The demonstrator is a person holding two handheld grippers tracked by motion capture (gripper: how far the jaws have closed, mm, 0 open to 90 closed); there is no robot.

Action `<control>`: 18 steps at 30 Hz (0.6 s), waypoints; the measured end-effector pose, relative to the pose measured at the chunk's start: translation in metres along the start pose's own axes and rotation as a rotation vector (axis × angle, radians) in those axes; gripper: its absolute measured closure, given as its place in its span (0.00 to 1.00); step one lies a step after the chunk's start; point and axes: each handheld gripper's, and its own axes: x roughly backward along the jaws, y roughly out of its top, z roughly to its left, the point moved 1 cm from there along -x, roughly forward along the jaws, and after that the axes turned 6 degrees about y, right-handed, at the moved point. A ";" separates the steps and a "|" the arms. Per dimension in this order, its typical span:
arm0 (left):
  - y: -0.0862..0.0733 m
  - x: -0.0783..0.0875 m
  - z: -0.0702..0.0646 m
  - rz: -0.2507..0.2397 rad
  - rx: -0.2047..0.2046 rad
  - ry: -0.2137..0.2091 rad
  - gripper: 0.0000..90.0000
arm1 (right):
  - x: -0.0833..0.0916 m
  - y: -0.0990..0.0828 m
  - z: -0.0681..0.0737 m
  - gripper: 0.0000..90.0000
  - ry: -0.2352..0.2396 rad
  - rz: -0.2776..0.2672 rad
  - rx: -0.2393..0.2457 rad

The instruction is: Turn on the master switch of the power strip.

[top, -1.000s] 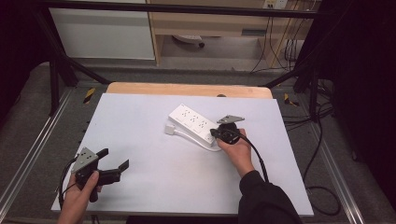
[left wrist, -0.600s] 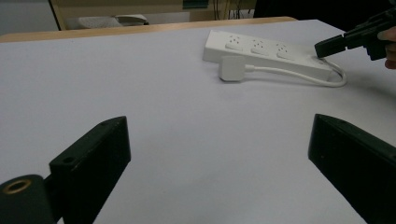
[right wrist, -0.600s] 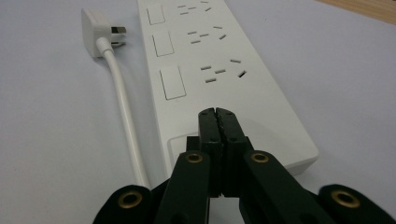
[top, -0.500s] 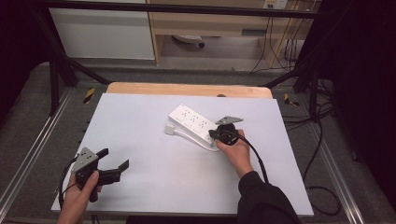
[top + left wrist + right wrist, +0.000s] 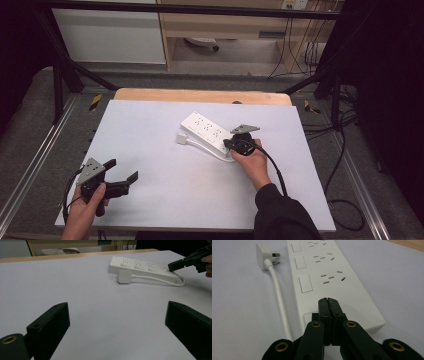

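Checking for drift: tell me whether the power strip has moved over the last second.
No. The power strip keeps its place and angle against the table's wooden far edge.

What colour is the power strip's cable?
White, like the power strip; the cable shows best in the right gripper view.

The right gripper has its black jaws pressed together, tips over the near end of a white power strip. Three rocker switches and three socket groups run along its top. Beside it on the pale tabletop lies its white cable, ending in a plug.
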 end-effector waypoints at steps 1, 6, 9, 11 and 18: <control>0.000 0.000 0.000 0.000 0.000 0.000 0.06 | 0.000 0.000 0.000 1.00 0.000 -0.002 -0.001; 0.000 0.000 0.000 0.000 0.000 0.001 0.06 | 0.000 0.000 0.000 1.00 -0.002 0.000 0.001; 0.000 0.000 0.000 0.001 0.000 0.001 0.06 | 0.000 0.000 0.000 1.00 -0.004 -0.003 0.005; 0.000 0.000 0.000 0.001 -0.001 0.001 0.06 | 0.000 -0.001 0.000 1.00 -0.007 -0.004 0.008; 0.000 0.000 0.000 -0.001 -0.001 0.000 0.06 | -0.001 -0.002 0.001 1.00 -0.014 0.000 0.018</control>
